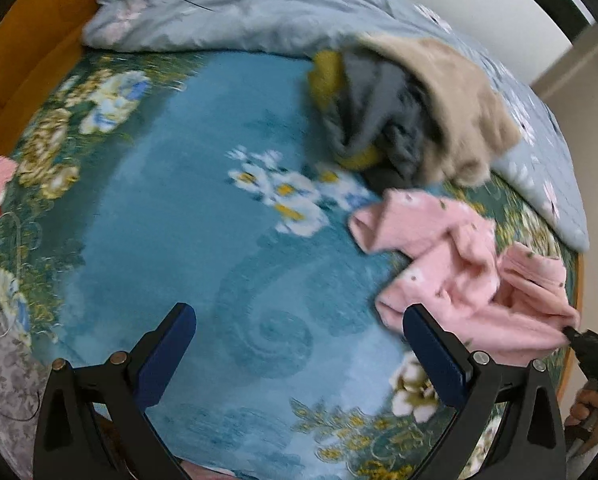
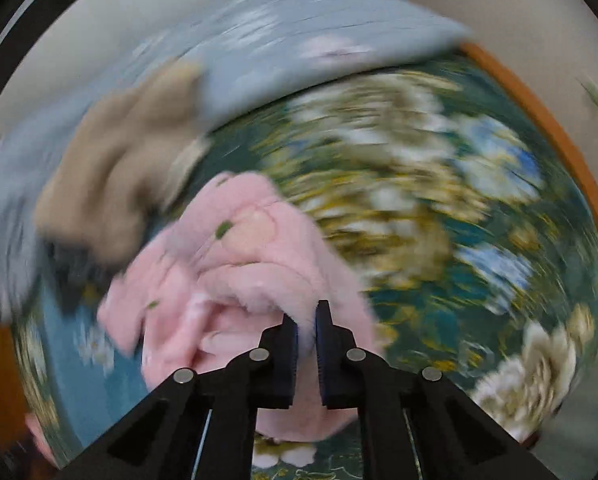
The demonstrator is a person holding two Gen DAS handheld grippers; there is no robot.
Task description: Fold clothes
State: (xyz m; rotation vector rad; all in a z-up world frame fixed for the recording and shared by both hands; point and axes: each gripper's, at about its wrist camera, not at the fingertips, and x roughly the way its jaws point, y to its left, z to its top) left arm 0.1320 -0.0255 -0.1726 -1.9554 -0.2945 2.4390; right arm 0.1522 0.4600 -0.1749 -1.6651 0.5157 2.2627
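Tools steeply downward: right tool (image 2: pixel 307 320) pinching pink garment (image 2: pixel 235 280).

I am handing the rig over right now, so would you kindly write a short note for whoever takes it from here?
Right hand-held gripper: shut on an edge of the pink garment.
Left hand-held gripper: open, holding nothing, above the bare blue floral bedspread.
Things: the pink garment lies crumpled on the bedspread; a pile of beige, grey and yellow clothes sits behind it against the grey-blue quilt.
Done: pink garment picked out and gripped; no fold visible yet.
Left: spread it flat, fold it, then work through the pile.
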